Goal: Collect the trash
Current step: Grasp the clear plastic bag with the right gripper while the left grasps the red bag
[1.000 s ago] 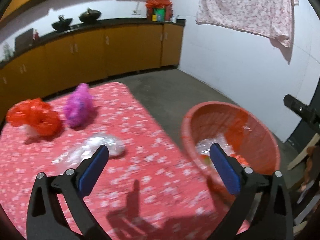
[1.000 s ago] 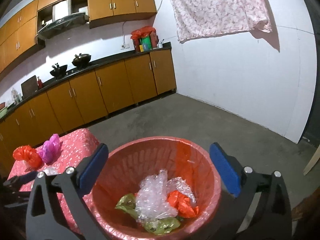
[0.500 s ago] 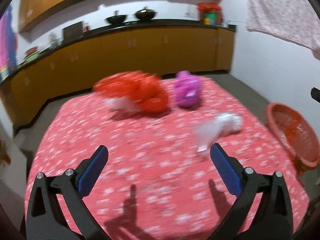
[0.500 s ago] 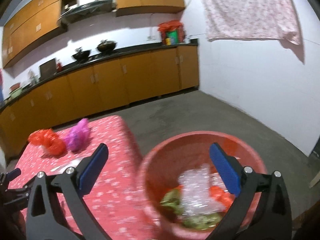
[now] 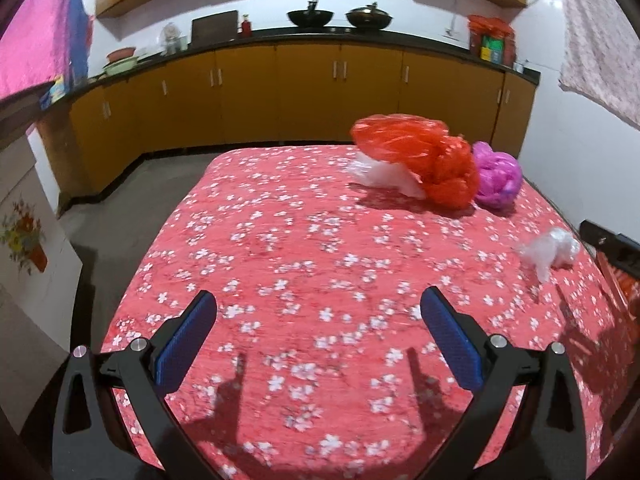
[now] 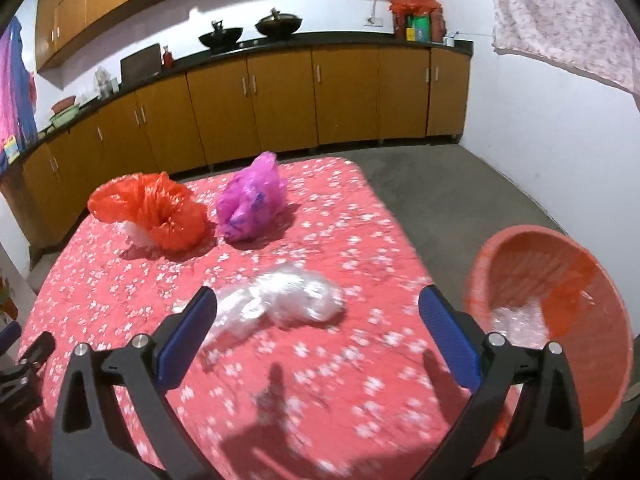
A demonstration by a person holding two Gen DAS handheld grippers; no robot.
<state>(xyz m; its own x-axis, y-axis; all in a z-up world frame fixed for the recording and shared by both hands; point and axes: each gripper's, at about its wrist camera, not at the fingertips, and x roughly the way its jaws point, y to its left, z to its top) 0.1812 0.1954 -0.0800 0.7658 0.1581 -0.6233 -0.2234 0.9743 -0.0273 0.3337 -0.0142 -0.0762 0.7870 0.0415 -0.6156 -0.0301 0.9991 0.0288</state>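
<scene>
Cabinets (image 6: 344, 96) stand behind table (image 6: 360, 360) and basket (image 6: 568, 280).

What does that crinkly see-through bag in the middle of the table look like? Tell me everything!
The clear plastic bag is a crumpled, shiny, see-through wad, whitish where it bunches up. It lies flat on the red flowered tablecloth, stretched sideways with a thinner tail trailing toward the left. It looks a bit blurred. Nothing grips it: the right hand-held gripper hovers open just in front of it. The orange bag and pink bag sit apart behind it, and the red basket stands off to its right, beside the table.
</scene>
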